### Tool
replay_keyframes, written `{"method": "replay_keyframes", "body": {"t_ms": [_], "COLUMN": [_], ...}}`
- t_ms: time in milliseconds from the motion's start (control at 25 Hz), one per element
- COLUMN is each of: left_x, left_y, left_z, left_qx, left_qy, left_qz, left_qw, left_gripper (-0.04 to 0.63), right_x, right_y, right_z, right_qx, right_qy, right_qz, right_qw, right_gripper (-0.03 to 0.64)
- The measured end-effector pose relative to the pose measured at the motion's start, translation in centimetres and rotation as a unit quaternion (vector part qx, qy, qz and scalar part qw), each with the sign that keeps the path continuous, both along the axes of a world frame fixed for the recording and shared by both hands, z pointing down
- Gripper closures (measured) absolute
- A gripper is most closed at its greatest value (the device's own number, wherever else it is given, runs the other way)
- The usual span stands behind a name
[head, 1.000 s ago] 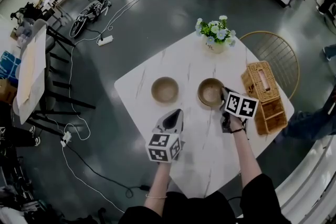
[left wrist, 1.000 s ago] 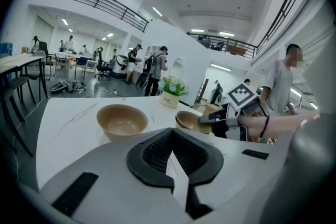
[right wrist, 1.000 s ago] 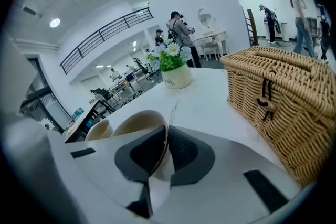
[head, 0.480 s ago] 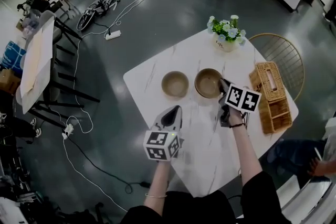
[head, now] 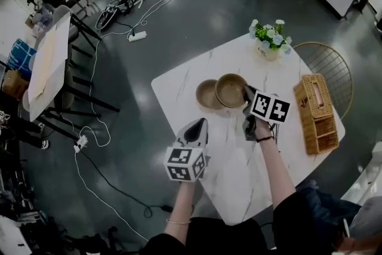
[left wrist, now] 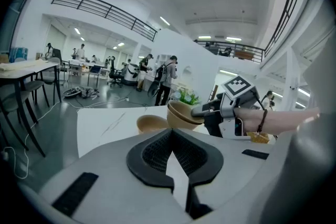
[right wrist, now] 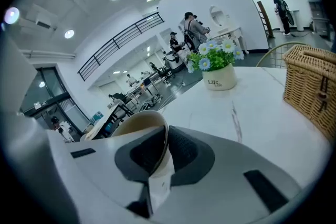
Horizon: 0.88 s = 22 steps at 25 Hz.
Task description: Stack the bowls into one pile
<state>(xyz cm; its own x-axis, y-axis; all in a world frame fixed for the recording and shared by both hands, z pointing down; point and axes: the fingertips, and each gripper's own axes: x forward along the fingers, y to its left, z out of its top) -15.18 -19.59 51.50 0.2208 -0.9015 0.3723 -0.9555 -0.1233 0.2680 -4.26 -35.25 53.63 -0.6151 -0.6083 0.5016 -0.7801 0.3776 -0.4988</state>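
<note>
Bowls, two tan ones, on a white table [head: 179,86]. At left, the resting bowl [head: 206,95] sits on the tabletop. Near it the left gripper [head: 199,123] hovers, jaws pressed together on nothing. Just right, the held bowl [head: 231,89] overlaps the resting bowl's edge, its rim pinched by the right gripper [head: 245,94]. The step looks like carrying it across. Next it needs centring over the resting bowl, lowering until nested, then release. Only the left gripper view shows the held bowl raised off the table. Only the right gripper view shows the rim clamped between the pads [right wrist: 184,152], with flowers [right wrist: 212,60] and basket [right wrist: 310,86] at far right
</note>
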Motion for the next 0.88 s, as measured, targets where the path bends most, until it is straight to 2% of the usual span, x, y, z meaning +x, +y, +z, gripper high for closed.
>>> {"method": "replay_keyframes", "body": {"t_ms": [400, 880], "left_x": [-2.3, -3.2], "left_y": [-0.5, 0.0], "left_z": [0.9, 2.1], "left_qx": [-0.01, -0.019], "left_qy": [0.0, 0.01], "left_qz": [-0.008, -0.02], "left_qw": [0.9999, 0.9996], "left_gripper": [0.581, 0.581], "right_x": [-4.7, -7.4], "right_y": [-0.1, 0.5], "right_z": [0.7, 1.3], "right_qx": [0.001, 0.031], "right_qy": [-0.006, 0.054], "right_qz": [-0.019, -0.055], "right_qw": [1.0, 0.997], "right_gripper": [0.588, 0.586]}}
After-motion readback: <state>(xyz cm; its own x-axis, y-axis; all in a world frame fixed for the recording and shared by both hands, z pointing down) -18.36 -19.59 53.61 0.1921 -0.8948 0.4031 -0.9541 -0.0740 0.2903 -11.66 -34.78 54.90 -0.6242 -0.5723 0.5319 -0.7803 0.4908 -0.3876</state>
